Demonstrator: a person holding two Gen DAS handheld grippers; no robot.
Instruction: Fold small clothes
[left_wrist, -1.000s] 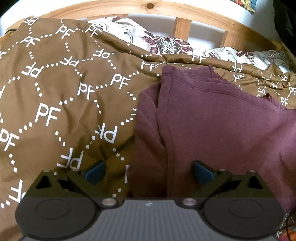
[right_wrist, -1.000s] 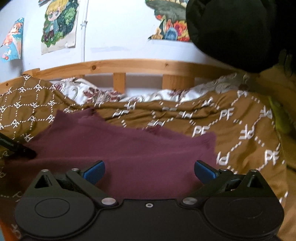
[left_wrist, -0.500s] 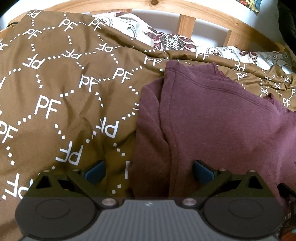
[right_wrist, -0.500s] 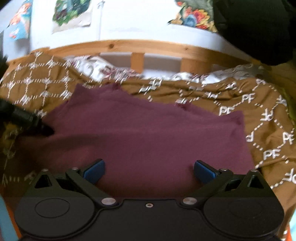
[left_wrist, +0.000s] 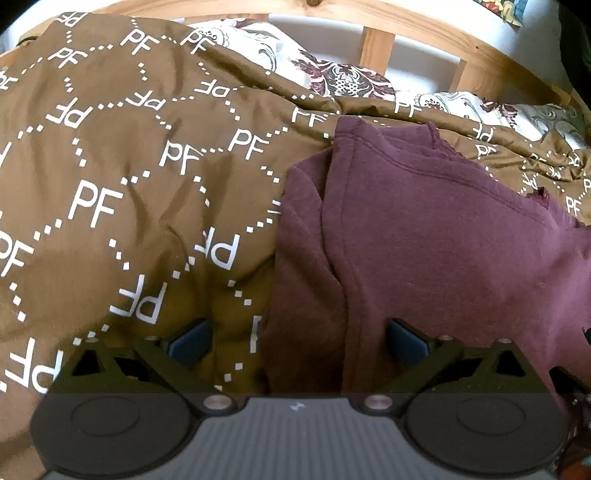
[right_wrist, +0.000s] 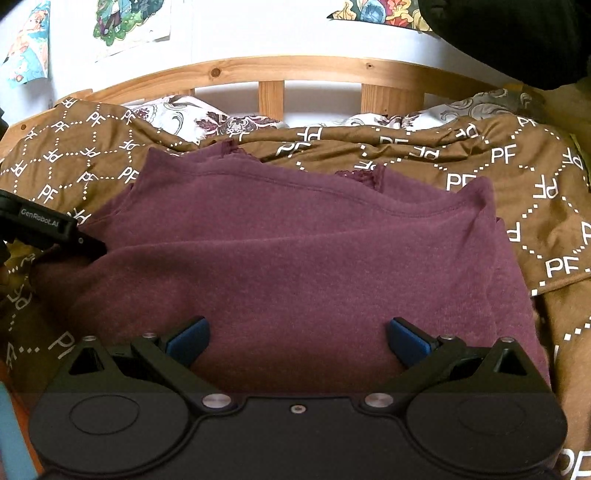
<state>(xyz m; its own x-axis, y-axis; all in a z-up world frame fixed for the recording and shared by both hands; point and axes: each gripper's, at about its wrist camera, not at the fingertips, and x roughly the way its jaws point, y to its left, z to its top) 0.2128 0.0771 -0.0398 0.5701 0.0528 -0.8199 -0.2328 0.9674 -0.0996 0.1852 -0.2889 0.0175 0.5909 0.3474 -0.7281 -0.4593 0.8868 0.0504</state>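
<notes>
Bed with brown printed duvet (right_wrist: 517, 192) carrying the maroon garment (right_wrist: 295, 258), its long axis running left–right. The right gripper (right_wrist: 297, 341), spread, sits centred over the near hem; the left gripper (left_wrist: 295, 341), spread, straddles the garment's left edge.

A: What colour is the top (right_wrist: 295, 258)?

B: Dark purple-red, all one colour.

A: And the blanket (left_wrist: 129, 184) under it?

B: Brown, with white dotted lines and white letters "PF" all over.

A: The pillow (left_wrist: 340, 74) behind?

B: White with dark red and grey swirly flowers.

A: The grippers?

B: The left gripper (left_wrist: 297, 341) and the right gripper (right_wrist: 298, 339) are black with blue pads (right_wrist: 188, 338).

A: The bed frame (right_wrist: 271, 94)?

B: Light yellow-brown wood. The wall pictures (right_wrist: 129, 22) are green, blue and orange.
</notes>
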